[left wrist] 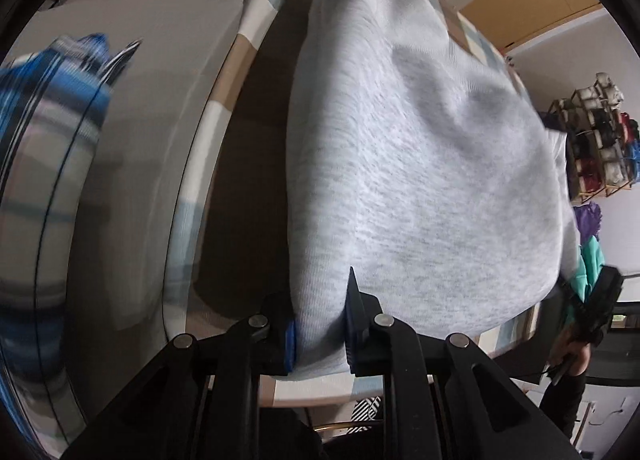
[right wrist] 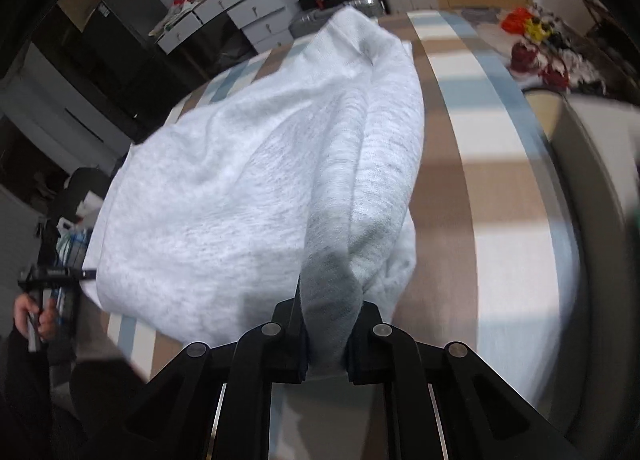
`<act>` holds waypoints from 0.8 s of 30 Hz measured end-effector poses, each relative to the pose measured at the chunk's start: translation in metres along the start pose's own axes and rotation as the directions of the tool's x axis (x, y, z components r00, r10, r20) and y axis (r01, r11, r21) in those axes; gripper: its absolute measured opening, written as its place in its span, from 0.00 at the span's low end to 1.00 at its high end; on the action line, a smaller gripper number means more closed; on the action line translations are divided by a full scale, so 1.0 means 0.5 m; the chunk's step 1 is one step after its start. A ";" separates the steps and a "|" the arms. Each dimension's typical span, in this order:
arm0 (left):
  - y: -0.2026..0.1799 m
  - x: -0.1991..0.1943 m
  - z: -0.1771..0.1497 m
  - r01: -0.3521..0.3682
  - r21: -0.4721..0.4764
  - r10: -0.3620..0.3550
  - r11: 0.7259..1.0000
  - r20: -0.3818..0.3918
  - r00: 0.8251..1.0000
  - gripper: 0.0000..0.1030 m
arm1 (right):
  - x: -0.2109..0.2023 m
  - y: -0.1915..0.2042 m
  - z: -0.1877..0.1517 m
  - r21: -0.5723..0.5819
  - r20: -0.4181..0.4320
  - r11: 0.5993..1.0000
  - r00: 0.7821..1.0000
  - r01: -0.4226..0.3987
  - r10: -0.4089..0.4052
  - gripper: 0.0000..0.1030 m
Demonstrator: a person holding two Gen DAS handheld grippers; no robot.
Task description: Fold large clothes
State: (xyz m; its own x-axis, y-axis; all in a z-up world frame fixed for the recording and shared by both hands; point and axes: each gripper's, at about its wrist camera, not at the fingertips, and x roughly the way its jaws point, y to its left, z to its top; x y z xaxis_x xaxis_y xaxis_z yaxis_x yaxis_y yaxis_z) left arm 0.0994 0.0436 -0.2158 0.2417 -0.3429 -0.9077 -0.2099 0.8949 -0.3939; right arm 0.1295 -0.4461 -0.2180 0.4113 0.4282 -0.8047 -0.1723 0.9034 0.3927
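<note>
A large light grey sweatshirt [left wrist: 420,148] lies spread over a checked sheet on a bed [left wrist: 224,108]. My left gripper [left wrist: 320,324] is shut on the garment's near edge, with cloth bunched between its fingers. In the right wrist view the same sweatshirt [right wrist: 224,188] stretches away, and my right gripper [right wrist: 326,336] is shut on a gathered fold of it that rises in a ridge. Each view shows the other gripper at the garment's far corner, the right one [left wrist: 600,300] and the left one [right wrist: 52,276], each in a person's hand.
The bed's checked sheet [right wrist: 472,164] in tan, white and pale blue runs to the right. A blue striped cloth [left wrist: 52,100] lies at the left. White drawers [right wrist: 248,12] and clutter stand beyond the bed. A rack of shoes [left wrist: 596,140] stands by the wall.
</note>
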 end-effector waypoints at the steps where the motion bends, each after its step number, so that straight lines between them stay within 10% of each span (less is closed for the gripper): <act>1: -0.005 -0.001 -0.001 0.008 -0.010 -0.008 1.000 0.010 1.000 0.12 | -0.003 -0.012 -0.011 0.022 -0.009 0.999 1.000 -0.024 0.024 0.12; 7: 0.028 -0.038 -0.011 -0.003 -0.083 0.008 0.997 0.053 0.999 0.18 | -0.062 -0.057 -0.046 0.123 -0.026 0.990 0.998 0.066 -0.063 0.29; 13: -0.048 -0.153 -0.049 -0.055 0.035 0.045 0.998 0.251 0.967 0.21 | -0.194 0.108 -0.011 -0.082 0.146 0.986 0.980 0.148 -0.135 0.39; 16: -0.133 -0.167 -0.086 -0.063 0.141 0.013 0.988 0.332 0.943 0.64 | -0.182 0.231 0.007 -0.195 0.170 0.975 0.983 0.105 -0.072 0.73; 19: -0.164 -0.150 -0.094 -0.016 0.160 -0.052 0.987 0.412 0.910 0.76 | -0.106 0.343 0.013 -0.303 0.135 0.948 0.989 0.094 -0.055 0.74; 24: -0.185 -0.016 -0.046 -0.028 0.183 -0.032 0.983 0.321 0.947 0.76 | 0.064 0.414 0.020 -0.332 0.023 0.934 0.991 0.131 -0.131 0.54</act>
State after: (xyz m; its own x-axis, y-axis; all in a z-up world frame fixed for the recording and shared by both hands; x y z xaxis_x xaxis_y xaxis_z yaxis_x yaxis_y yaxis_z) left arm 0.0949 -0.0429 -0.1756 0.5393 -0.2620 -0.8003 -0.0395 0.9414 -0.3348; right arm 0.1156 -0.2455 -0.1579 0.4504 0.3052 -0.8390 -0.4043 0.9076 0.1131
